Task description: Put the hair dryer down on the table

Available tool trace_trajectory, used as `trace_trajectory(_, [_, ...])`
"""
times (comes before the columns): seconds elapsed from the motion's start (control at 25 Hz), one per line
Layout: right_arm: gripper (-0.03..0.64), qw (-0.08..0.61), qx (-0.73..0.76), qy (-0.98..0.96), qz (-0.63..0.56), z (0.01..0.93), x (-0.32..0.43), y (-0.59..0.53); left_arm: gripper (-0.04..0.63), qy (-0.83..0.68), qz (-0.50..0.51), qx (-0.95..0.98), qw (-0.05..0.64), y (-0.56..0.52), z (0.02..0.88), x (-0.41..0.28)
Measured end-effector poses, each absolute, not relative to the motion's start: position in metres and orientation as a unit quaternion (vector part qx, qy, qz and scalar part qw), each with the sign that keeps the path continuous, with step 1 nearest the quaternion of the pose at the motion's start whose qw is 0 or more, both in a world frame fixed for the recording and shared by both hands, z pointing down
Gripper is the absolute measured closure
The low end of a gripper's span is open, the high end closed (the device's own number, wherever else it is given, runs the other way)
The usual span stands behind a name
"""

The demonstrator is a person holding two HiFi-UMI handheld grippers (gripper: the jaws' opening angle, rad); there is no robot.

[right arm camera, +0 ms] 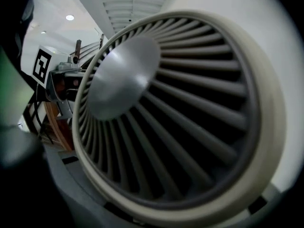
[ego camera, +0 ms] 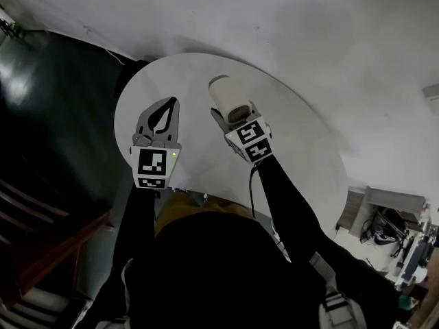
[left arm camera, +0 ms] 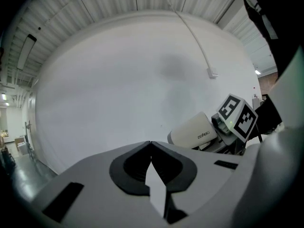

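A cream hair dryer [ego camera: 226,96] is held over the round white table [ego camera: 302,142], barrel pointing away from me. My right gripper [ego camera: 234,114] is shut on its body, one finger along each side. In the right gripper view the dryer's ribbed rear intake [right arm camera: 171,113] fills the picture and hides the jaws. I cannot tell whether the dryer touches the tabletop. To its left, my left gripper [ego camera: 171,103] hovers over the table with its fingertips together and nothing in it. The left gripper view shows those shut tips [left arm camera: 151,146], with the dryer [left arm camera: 194,131] at the right.
The table's left edge [ego camera: 118,115] borders a dark floor with wooden steps [ego camera: 41,218] below. A thin white cable [left arm camera: 197,42] runs across the pale floor beyond the table. Equipment clutter [ego camera: 391,238] sits at the lower right. My dark sleeves cover the near rim.
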State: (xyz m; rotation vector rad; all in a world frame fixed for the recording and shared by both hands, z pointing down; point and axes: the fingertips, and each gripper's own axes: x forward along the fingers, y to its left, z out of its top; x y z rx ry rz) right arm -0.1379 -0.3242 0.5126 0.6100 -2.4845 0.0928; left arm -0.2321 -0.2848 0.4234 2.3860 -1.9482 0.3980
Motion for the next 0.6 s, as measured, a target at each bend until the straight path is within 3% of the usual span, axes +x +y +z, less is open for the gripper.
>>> trace_trajectory(0.6, [0.428,0.452,0.116,-0.883,0.052,0.618,-0.157,-0.317,0.578,-0.624,0.127,0.769,0.042,-0.287,0.439,-0.263])
